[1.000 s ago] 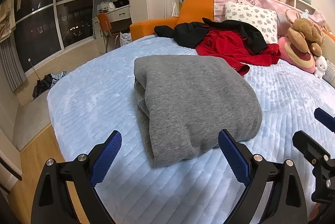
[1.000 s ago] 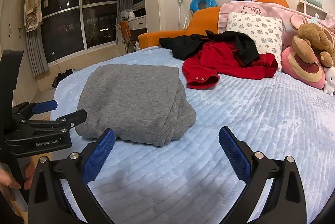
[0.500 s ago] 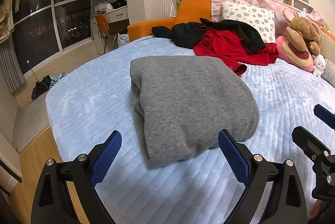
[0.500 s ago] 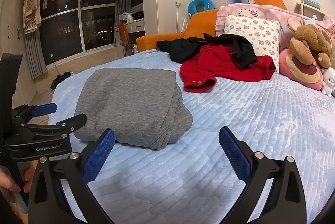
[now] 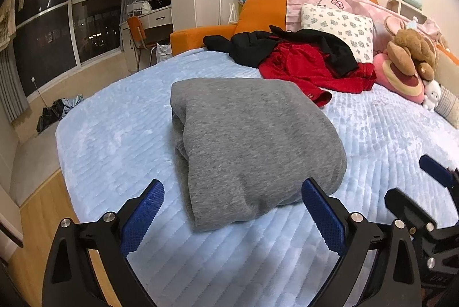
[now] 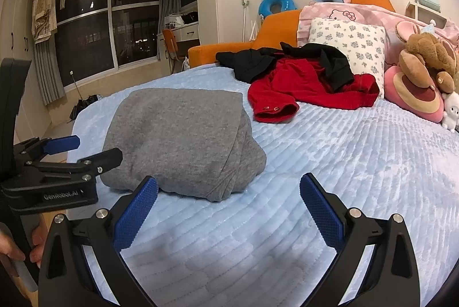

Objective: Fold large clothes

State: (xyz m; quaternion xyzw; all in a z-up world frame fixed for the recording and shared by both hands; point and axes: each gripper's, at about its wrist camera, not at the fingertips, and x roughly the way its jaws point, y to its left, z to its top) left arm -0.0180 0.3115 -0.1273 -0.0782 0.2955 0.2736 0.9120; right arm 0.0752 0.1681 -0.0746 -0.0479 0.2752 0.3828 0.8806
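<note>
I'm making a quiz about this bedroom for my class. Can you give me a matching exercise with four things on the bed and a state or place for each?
Things:
1. grey sweater
2. red jacket
3. black garment
4. brown teddy bear

States or places:
A. spread out flat, unfolded, a cuff towards the camera
B. folded into a bundle, nearest the tools
C. sitting on a pink round cushion
D. draped partly over the red one

Pairs: 1-B, 2-A, 3-D, 4-C

Folded grey garment (image 5: 246,140) flat on bed (image 5: 387,140)
</note>
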